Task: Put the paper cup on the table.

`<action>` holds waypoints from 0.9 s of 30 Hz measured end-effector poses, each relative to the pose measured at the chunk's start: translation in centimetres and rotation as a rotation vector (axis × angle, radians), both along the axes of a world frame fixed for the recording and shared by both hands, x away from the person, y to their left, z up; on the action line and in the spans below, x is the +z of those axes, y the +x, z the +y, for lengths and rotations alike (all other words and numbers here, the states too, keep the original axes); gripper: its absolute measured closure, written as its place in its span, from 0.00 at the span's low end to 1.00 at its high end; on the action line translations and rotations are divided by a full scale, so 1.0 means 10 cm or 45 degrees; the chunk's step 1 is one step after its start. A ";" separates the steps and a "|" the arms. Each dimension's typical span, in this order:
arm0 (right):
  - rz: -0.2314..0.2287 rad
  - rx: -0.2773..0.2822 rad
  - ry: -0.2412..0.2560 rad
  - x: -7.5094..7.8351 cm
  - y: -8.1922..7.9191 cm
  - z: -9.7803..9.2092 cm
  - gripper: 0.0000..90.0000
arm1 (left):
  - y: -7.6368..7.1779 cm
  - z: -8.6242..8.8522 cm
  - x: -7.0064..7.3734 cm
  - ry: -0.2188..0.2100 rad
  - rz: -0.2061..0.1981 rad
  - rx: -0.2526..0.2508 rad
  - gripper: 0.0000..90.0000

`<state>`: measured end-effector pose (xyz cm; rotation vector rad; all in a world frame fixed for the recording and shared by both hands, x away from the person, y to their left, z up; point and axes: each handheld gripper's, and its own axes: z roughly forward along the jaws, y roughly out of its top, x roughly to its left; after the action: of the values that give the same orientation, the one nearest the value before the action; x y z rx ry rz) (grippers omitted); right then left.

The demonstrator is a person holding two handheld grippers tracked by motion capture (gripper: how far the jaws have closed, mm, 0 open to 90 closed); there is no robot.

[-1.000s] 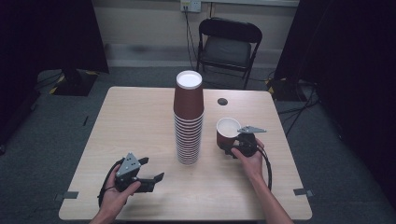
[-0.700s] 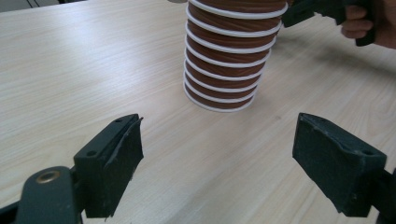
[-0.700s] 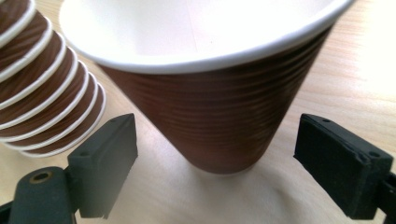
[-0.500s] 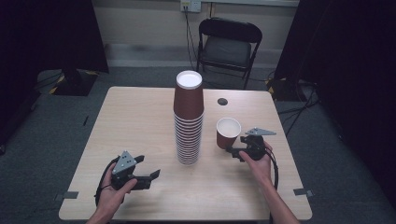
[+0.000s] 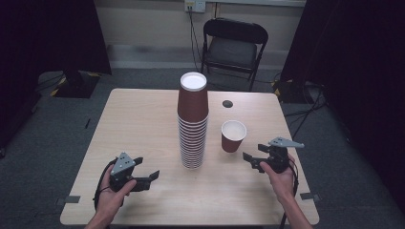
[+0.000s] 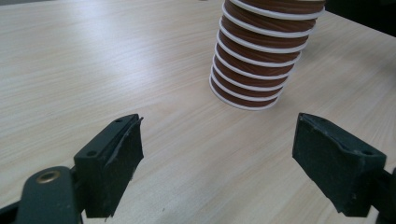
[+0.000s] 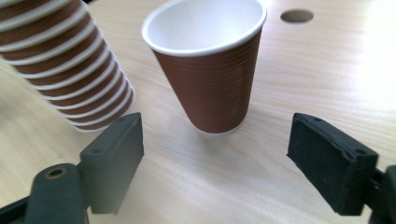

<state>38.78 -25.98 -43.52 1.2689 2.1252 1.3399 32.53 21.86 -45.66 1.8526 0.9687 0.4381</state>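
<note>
on the bench (image 5: 143, 119), the right gripper (image 5: 252, 161) sits released near a single paper cup (image 5: 233, 135); the left gripper (image 5: 149, 177), also released, faces the cup stack (image 5: 193, 121).

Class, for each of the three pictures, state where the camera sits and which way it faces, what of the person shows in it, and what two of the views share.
High view: above the person's side, looking forward and down on the table; both hands, the left gripper and the right gripper show.
Left gripper view: rides the left gripper, looking along its open jaws at the cup stack.
Right gripper view: rides the right gripper, looking along its open jaws at the single cup.
Shared: both gripper views show the cup stack.
</note>
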 end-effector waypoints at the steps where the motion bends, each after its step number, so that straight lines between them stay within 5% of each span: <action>1: -0.017 0.000 0.000 0.02 -0.04 -0.02 0.24 | 0.00 0.01 0.00 -0.005 0.003 -0.004 0.18; 13: -0.009 -0.057 0.007 0.16 -0.48 -0.22 0.23 | 0.00 0.03 -0.01 0.007 0.007 0.016 0.18; 20: 0.012 -0.108 0.007 0.05 -0.72 -0.36 0.21 | -0.01 0.04 -0.01 0.010 0.009 0.019 0.18; 27: 0.033 -0.177 0.017 -0.07 -0.79 -0.51 0.20 | -0.02 0.01 -0.03 0.027 0.010 0.011 0.18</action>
<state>30.87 -31.05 -44.24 1.4184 2.0077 1.2876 32.38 21.96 -45.95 1.8710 0.9810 0.4487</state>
